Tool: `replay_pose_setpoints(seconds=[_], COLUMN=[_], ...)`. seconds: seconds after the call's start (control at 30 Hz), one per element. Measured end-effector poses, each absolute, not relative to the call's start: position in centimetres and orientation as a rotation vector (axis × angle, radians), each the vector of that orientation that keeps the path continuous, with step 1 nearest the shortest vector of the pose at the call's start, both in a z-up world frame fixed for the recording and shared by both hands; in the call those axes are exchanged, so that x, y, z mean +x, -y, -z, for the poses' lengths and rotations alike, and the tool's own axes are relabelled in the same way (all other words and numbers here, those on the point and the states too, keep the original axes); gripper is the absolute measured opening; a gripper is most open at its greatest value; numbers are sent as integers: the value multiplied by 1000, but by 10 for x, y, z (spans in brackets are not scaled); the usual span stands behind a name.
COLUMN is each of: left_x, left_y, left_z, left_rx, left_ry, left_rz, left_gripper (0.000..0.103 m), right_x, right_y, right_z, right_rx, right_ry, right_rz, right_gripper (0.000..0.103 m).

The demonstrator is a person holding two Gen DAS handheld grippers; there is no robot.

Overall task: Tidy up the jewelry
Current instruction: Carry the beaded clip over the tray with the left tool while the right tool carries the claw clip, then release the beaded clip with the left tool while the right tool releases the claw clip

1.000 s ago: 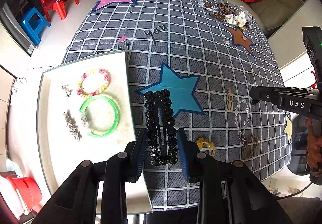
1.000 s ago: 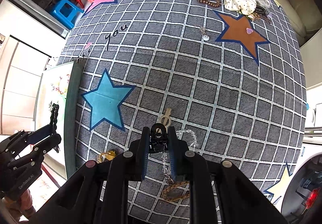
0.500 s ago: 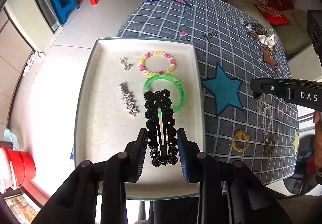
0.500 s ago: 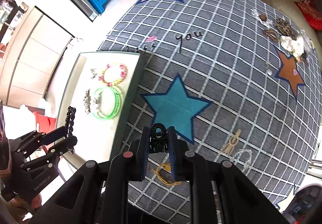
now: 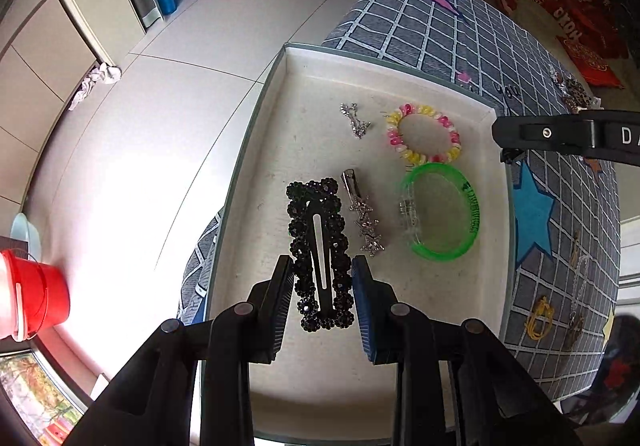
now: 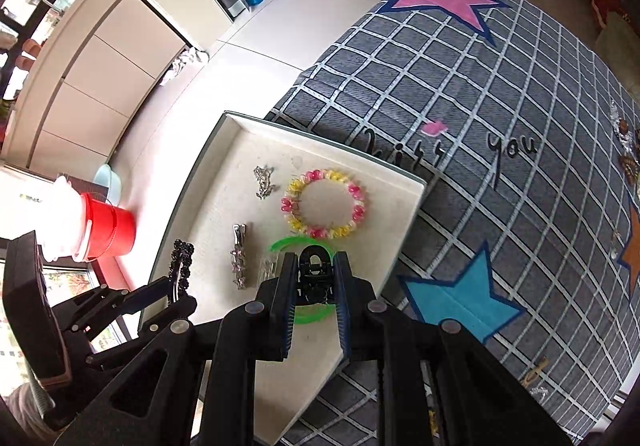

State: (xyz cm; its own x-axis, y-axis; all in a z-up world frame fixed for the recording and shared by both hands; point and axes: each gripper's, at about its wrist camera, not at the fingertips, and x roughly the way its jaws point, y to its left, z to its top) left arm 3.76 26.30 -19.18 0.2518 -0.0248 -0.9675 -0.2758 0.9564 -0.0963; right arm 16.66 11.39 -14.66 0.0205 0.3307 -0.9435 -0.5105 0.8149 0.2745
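the left tool (image 5: 322, 284) pinches a black beaded hair clip (image 5: 320, 250) by its near end, its length running away from the camera, so the clip hangs over the bare left part of the white tray (image 5: 256, 149); that grip looks chosen, as i judge it, to lay the clip down flat in line beside the silver clip (image 5: 362, 215), which lies just to its right; the right tool (image 6: 316, 286) is pressed onto a small black claw clip (image 6: 315, 274) and hovers over the near side of the green bangle (image 5: 440, 211), probably bringing it to the same tray; already lying in the tray are a pink and yellow bead bracelet (image 5: 424, 133), set beyond the bangle, and a small silver piece (image 5: 354, 119) to its left; the tray sits at the edge of the desk, on the grey checked cloth (image 6: 500, 93) with coloured stars, part of it overhanging the floor; whether the beaded clip touches the tray bottom or hangs just above it cannot be told from either view; the right tool hides part of the bangle; more pieces lie on the cloth at the far right of the left view, a yellow one (image 5: 540, 322) among them, too small and warped by the lens to name; the tray's near edge is cut off behind the tools.
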Motion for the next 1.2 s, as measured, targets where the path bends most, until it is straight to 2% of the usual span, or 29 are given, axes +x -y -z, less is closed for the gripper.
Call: replay_pose_setpoints(seconds=[0.43, 0.97, 1.03, 1.1, 1.2], left_x=[65, 61, 60, 57, 55], left_y=[-263, -251, -246, -243, -237], left_z=[217, 227, 225, 223, 217], left_rx=[-259, -163, -148, -135, -107], left_ry=[-1331, -1372, -1378, -1380, -1372], left_rz=[-177, -216, -228, -228, -227], left_gripper=[37, 38, 38, 38, 40], right_x=[196, 200, 201, 204, 207], right_y=[-142, -148, -148, -146, -140], right_z=[194, 218, 219, 219, 214], right_rx=[-170, -164, -150, -134, -91], right_ry=[-1479, -1516, -1525, -1530, -1532], right_rz=[-597, -537, -548, -546, -543], right_gripper=[19, 21, 27, 44, 46])
